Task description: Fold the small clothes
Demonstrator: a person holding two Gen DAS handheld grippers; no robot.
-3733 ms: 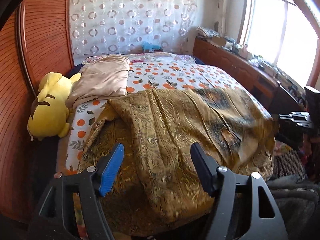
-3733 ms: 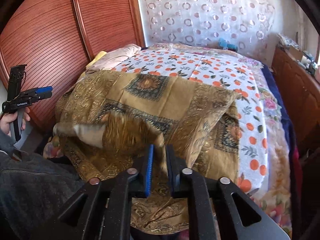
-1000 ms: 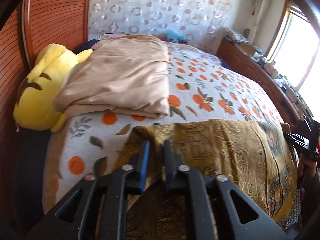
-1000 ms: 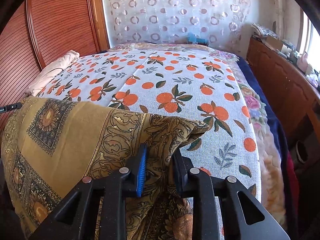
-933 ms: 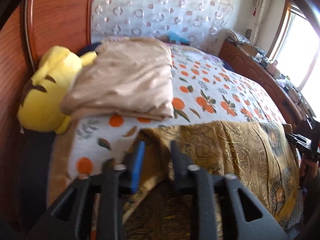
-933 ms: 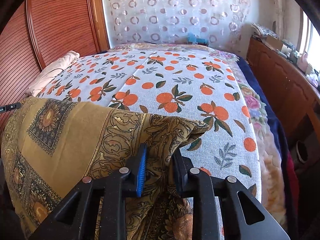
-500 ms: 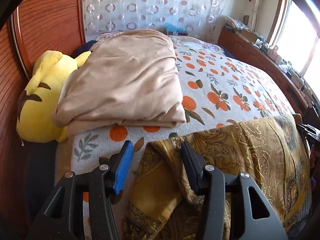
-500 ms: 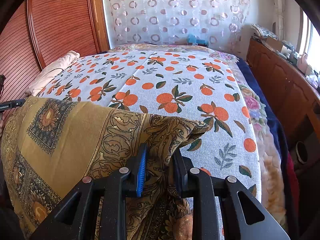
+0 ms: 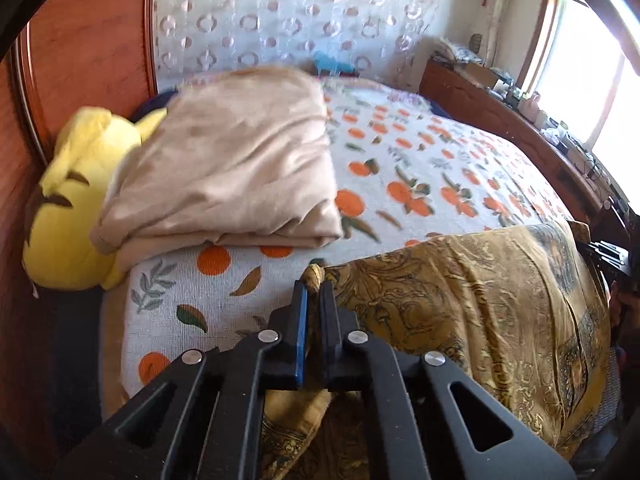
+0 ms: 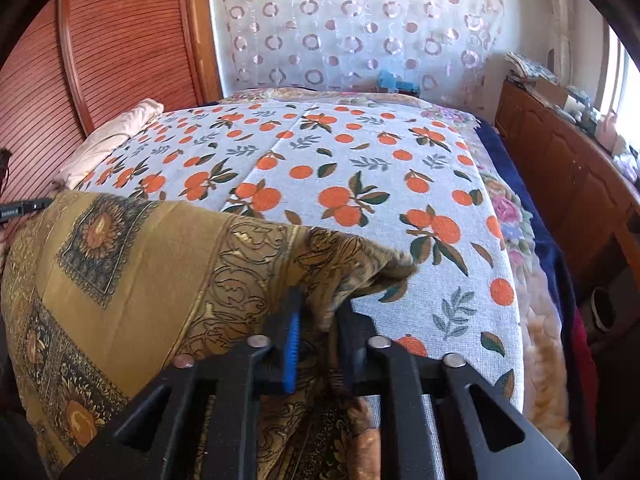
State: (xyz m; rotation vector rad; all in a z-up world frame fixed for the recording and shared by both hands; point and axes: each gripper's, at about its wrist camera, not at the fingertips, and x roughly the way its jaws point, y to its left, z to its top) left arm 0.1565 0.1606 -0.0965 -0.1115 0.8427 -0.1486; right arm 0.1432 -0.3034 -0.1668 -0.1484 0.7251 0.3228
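Now both grippers' fingers pinch the gold cloth (image 9: 460,300) on the orange-print bedspread (image 10: 360,160).

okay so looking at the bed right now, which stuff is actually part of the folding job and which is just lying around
Part of the job:
- gold patterned cloth with dark sunflower squares
- left gripper, just closed on one corner of it
- right gripper, just tightened on another corner

Just lying about:
- folded beige blanket
- yellow plush toy
- orange-print bedspread
- small blue item by the curtain

A yellow plush toy (image 9: 76,200) lies beside a folded beige blanket (image 9: 232,172) on the orange-print bedsheet (image 10: 360,168); a wooden sideboard (image 10: 568,176) stands nearby.
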